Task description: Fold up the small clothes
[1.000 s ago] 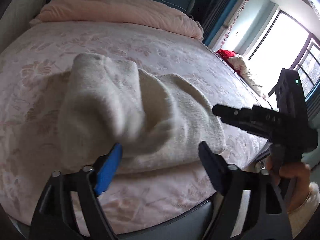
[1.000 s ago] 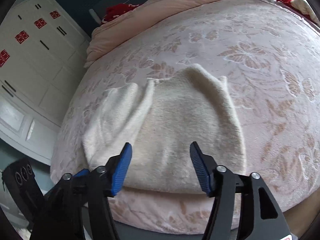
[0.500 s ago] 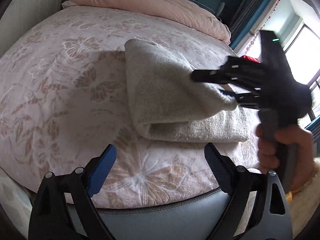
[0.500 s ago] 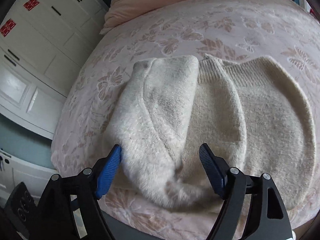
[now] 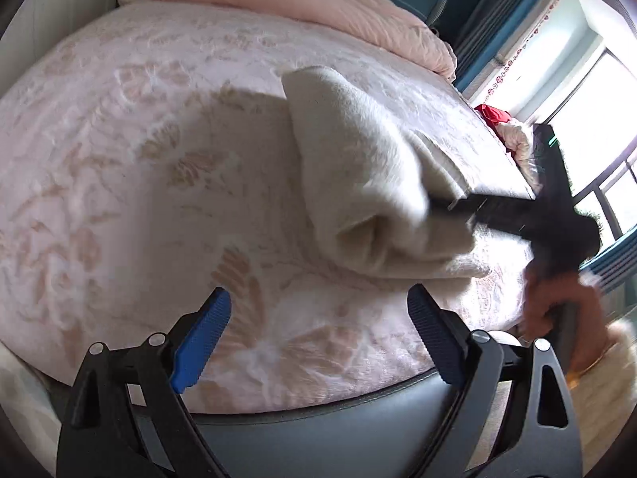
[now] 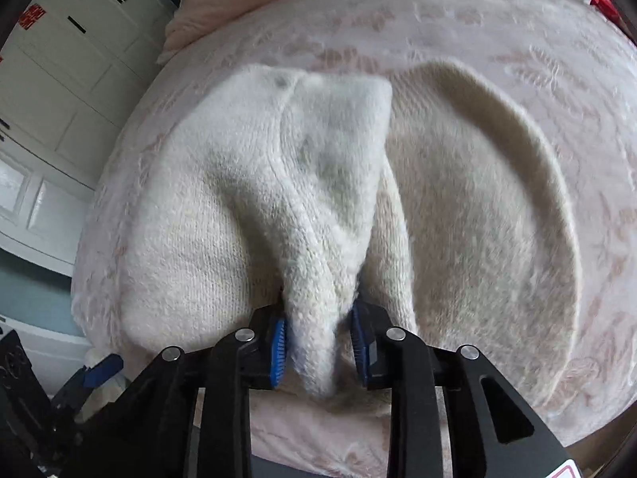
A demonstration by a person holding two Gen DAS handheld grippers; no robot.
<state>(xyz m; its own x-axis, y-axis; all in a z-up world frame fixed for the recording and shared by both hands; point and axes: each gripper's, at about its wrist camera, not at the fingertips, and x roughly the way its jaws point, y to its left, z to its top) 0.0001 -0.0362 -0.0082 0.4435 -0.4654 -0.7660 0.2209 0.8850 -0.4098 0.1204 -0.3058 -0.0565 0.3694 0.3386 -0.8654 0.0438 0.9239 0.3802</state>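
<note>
A cream knitted sweater [image 5: 358,167] lies partly folded on the pink flowered bed [image 5: 119,159]. In the right wrist view a folded-over ridge of the sweater [image 6: 318,199] runs toward the camera, and my right gripper [image 6: 318,338] is closing, its blue pads pressing on both sides of that ridge. The left wrist view shows the right gripper [image 5: 450,207] reaching into the sweater's near right side, held by a person's hand [image 5: 557,298]. My left gripper [image 5: 316,298] stands open over bare bedcover in front of the sweater, with nothing between its fingers.
A pink duvet [image 5: 318,4] is bunched at the head of the bed. The bed's grey front edge [image 5: 318,426] runs just below my left gripper. A white wardrobe [image 6: 59,59] stands beyond the bed's left side, and a bright window [image 5: 597,99] to the right.
The sweater's side was folded over toward its middle. My right gripper came down onto the sweater's near edge and narrowed its jaws around a fold. The left gripper drew back, staying open.
</note>
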